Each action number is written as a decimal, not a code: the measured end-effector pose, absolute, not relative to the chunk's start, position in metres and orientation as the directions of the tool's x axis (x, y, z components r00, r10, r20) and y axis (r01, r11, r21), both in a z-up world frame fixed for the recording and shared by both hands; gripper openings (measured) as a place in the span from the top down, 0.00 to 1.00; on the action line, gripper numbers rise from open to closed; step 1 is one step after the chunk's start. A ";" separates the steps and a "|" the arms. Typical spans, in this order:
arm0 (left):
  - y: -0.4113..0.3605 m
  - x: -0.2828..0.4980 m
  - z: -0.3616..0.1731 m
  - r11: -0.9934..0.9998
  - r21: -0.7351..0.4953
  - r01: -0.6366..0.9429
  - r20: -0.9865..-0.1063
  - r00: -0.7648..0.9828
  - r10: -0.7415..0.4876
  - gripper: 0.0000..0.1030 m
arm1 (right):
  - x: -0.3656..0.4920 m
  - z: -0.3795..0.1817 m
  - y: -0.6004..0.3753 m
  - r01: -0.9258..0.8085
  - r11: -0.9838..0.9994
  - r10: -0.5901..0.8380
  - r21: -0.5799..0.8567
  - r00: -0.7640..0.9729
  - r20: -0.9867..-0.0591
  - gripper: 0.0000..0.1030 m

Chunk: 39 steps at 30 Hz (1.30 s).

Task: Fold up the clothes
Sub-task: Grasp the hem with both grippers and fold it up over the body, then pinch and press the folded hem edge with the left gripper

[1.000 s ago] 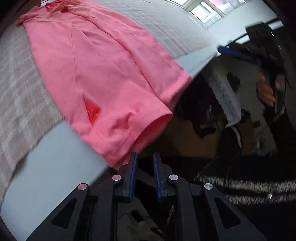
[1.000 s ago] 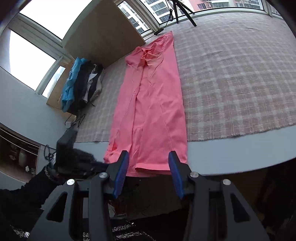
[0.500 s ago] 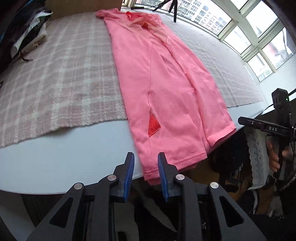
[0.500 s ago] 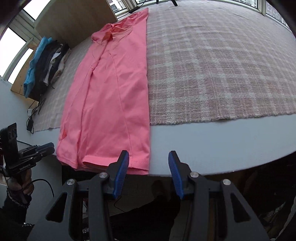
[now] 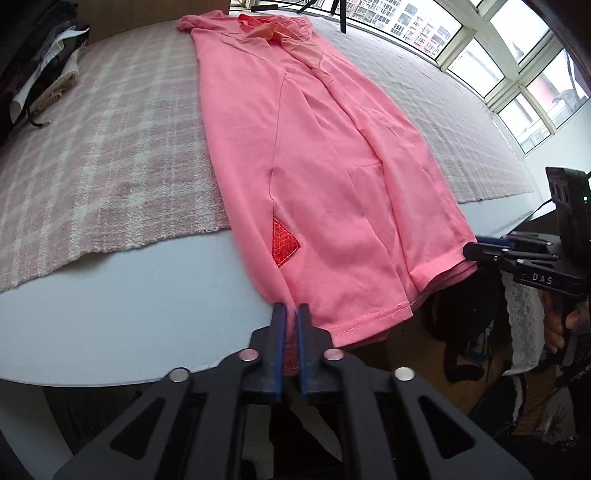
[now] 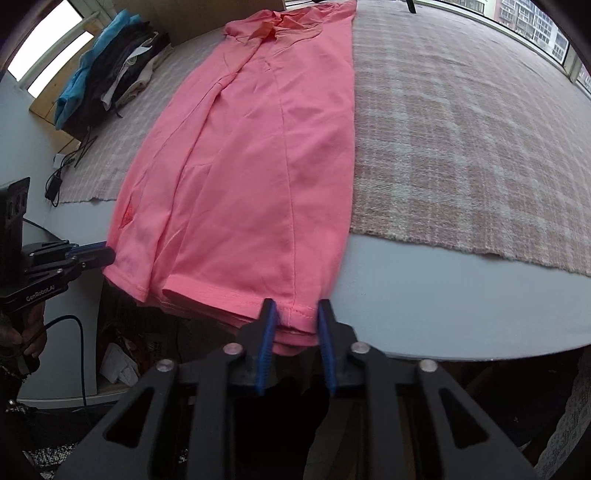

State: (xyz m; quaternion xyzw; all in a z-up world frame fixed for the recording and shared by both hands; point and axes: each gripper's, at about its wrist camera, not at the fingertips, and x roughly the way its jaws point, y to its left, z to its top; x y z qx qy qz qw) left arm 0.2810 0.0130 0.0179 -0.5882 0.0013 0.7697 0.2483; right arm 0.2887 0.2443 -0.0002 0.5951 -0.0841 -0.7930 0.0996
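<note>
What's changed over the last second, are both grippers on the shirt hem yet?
Both came down to the pink shirt's near hem. Left gripper has shut on one corner; right gripper is closing around the other. The shirt stays flat, folded lengthwise on the table.

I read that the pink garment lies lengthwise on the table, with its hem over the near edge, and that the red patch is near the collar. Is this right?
Not quite. The red patch sits near the hem, far from the collar, as the left wrist view shows. The rest holds: the pink garment lies lengthwise on the table, with its hem over the near edge.
</note>
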 end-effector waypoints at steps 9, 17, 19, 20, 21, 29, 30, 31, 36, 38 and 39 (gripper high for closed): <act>-0.012 0.263 0.036 -0.818 -0.495 -0.295 -0.823 -0.145 0.550 0.98 | 0.284 0.009 0.284 -0.079 -0.820 -0.515 0.567 -0.327 -0.792 0.94; -0.031 0.205 0.069 -0.764 -0.599 -0.240 -0.750 -0.166 0.640 0.98 | 0.233 0.051 0.310 -0.088 -0.722 -0.612 0.687 -0.381 -0.693 0.94; -0.031 0.174 0.075 -0.761 -0.612 -0.216 -0.736 -0.197 0.648 0.98 | 0.202 0.061 0.314 -0.079 -0.722 -0.616 0.688 -0.380 -0.690 0.94; -0.031 0.156 0.077 -0.764 -0.611 -0.205 -0.733 -0.219 0.644 0.98 | 0.182 0.065 0.315 -0.071 -0.731 -0.609 0.678 -0.380 -0.696 0.94; -0.029 0.135 0.074 -0.779 -0.599 -0.184 -0.741 -0.242 0.627 0.97 | 0.160 0.066 0.317 -0.066 -0.738 -0.605 0.672 -0.378 -0.701 0.94; -0.028 0.037 0.035 -0.856 -0.512 -0.070 -0.812 -0.286 0.509 0.87 | 0.028 0.037 0.337 -0.113 -0.790 -0.561 0.602 -0.264 -0.785 0.70; -0.030 0.040 0.040 -0.844 -0.528 -0.089 -0.795 -0.297 0.529 0.87 | 0.029 0.038 0.338 -0.100 -0.801 -0.548 0.590 -0.273 -0.791 0.70; -0.032 0.046 0.046 -0.833 -0.542 -0.116 -0.780 -0.300 0.549 0.87 | 0.033 0.041 0.337 -0.070 -0.800 -0.557 0.596 -0.285 -0.780 0.70; -0.020 0.072 0.052 -0.910 -0.333 -0.248 -0.850 -0.337 0.404 0.75 | 0.053 0.047 0.305 0.180 -0.862 -0.507 0.474 -0.275 -0.817 0.70; -0.017 0.070 0.045 -0.921 -0.284 -0.266 -0.872 -0.327 0.364 0.72 | 0.055 0.041 0.296 0.262 -0.885 -0.453 0.386 -0.281 -0.846 0.69; -0.014 0.067 0.041 -0.922 -0.275 -0.273 -0.876 -0.323 0.358 0.72 | 0.054 0.036 0.297 0.267 -0.900 -0.416 0.345 -0.288 -0.862 0.69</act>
